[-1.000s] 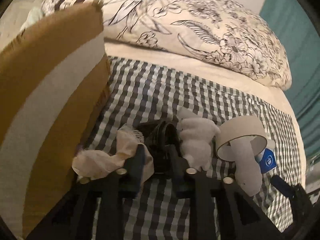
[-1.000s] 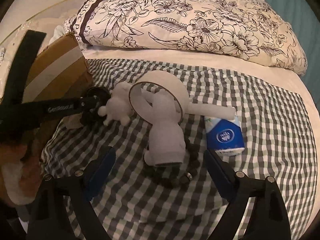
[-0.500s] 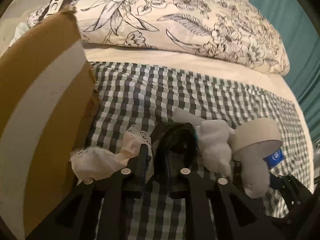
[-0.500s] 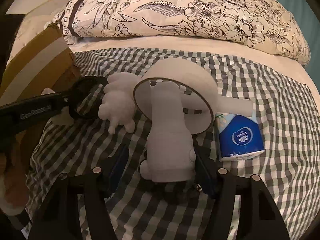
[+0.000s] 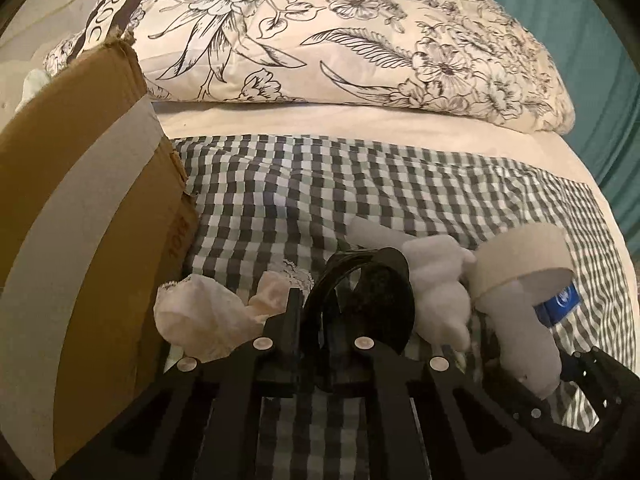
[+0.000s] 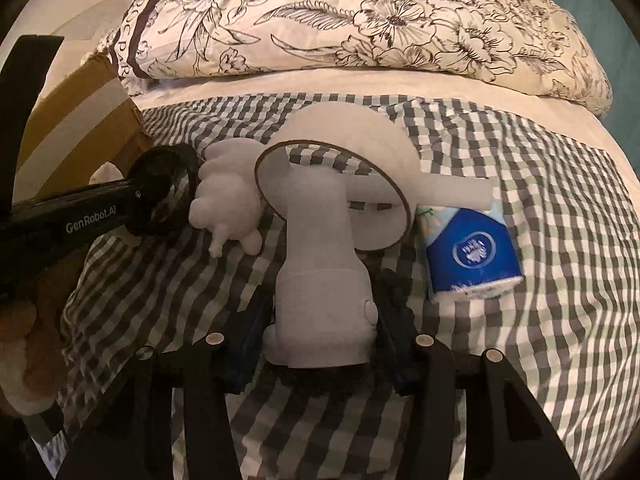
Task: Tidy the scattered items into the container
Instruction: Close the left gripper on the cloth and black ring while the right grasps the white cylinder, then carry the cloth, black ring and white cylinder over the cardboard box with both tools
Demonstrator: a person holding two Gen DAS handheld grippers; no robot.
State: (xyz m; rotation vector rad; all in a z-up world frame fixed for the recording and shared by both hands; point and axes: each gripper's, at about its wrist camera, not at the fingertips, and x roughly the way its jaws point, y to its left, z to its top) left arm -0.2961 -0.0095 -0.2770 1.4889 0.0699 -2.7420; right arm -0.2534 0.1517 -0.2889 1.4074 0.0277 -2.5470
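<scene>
Cardboard box (image 5: 84, 248): brown, with a pale tape band, stood at the far left of the bed, its near wall facing the scattered items; seen also at the left edge of the right wrist view (image 6: 80, 120).

Crumpled white cloth (image 5: 212, 316): lace-edged, laid on the checked blanket (image 5: 320, 184) just beside the box.

Left gripper (image 5: 320, 320): jaws clamped on a black ring-shaped item (image 5: 360, 300), which is held between the fingers; its exact kind cannot be told. In the right wrist view the same gripper (image 6: 160, 204) is seen entering from the left with the ring at its tip.

Small white plush (image 5: 436, 288): lumpy, lying on the blanket, touching the black ring on its right side.

Roll of tape (image 6: 344, 172): wide, beige, tilted, with a dark inner rim; the neck of the grey plush toy passes through it.

Grey plush toy (image 6: 320, 296): lying lengthwise towards the camera, its base between the fingers of the right gripper (image 6: 320, 344). The jaws are closed in against both sides of the toy and appear clamped on it.

Dark beaded bracelet (image 6: 394, 292): partly hidden under the toy and beside the right finger.

Blue tissue packet (image 6: 472, 256): lying on the blanket just right of the tape roll.

Floral duvet (image 6: 360, 20): bunched across the back of the bed.
</scene>
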